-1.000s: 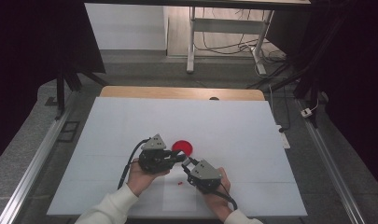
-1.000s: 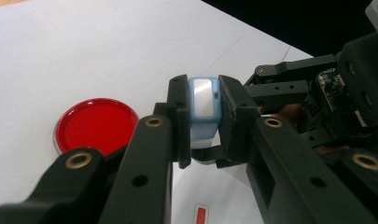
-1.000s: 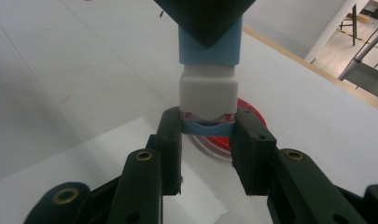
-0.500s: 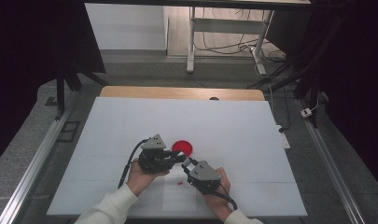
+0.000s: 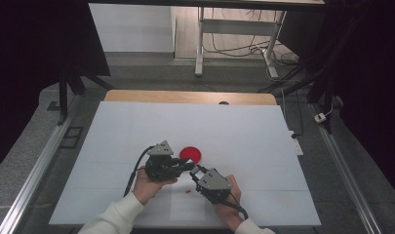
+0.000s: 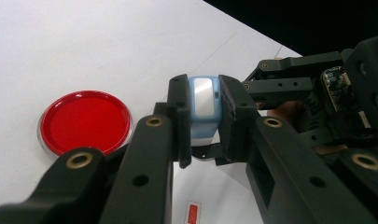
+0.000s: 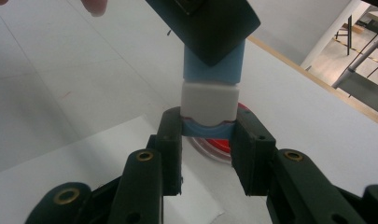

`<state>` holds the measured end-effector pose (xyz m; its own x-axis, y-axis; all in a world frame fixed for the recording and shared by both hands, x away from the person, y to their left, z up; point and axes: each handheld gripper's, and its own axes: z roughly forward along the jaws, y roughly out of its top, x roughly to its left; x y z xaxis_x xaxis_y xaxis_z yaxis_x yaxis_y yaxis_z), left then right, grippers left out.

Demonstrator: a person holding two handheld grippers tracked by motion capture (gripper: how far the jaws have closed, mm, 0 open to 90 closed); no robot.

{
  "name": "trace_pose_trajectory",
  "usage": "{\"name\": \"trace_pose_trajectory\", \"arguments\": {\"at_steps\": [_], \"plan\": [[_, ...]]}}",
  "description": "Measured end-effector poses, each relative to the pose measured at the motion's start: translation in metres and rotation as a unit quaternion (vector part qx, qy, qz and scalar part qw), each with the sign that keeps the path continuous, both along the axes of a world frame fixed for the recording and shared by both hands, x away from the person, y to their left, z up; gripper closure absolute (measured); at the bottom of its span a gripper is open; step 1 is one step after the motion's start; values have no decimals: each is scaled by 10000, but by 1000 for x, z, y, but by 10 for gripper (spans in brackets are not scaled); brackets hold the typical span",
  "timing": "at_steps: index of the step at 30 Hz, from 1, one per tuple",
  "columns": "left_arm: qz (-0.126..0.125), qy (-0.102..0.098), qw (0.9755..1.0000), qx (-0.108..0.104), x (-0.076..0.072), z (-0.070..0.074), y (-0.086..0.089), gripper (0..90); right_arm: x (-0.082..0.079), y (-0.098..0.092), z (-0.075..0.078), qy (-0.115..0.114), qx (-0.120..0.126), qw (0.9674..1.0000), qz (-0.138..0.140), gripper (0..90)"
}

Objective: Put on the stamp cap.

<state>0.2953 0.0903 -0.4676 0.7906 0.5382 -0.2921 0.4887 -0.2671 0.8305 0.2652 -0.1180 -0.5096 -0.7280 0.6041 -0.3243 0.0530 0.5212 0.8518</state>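
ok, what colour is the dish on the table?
Red, with a clear rim: dish, best in the left gripper view.

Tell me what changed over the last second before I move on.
Nothing visibly changed. The left tool and the right tool are both clamped on the small blue-and-white container above the white table, as before. The red dish and the small red piece lie where they were.

I saw a white table (image 5: pixel 136 126) carrying a red dish (image 5: pixel 190 154) at frame centre, a tiny red scrap (image 5: pixel 187 191) lower down.
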Motion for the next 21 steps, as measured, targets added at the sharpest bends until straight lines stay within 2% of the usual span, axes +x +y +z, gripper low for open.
{"name": "trace_pose_trajectory", "arguments": {"at_steps": [8, 15, 21], "plan": [[-4, 77, 9999, -118, 0, 0, 1, 758, 0, -1, 3, -5, 85, 10000, 19, 656], [-4, 1, 10000, 7, 1, 1, 2, 756, 2, -1, 1, 55, -78, 9999, 53, 652], [2, -63, 10000, 43, 1, 1, 2, 756, 4, -2, 1, 211, -29, 9997, 99, 623]]}}
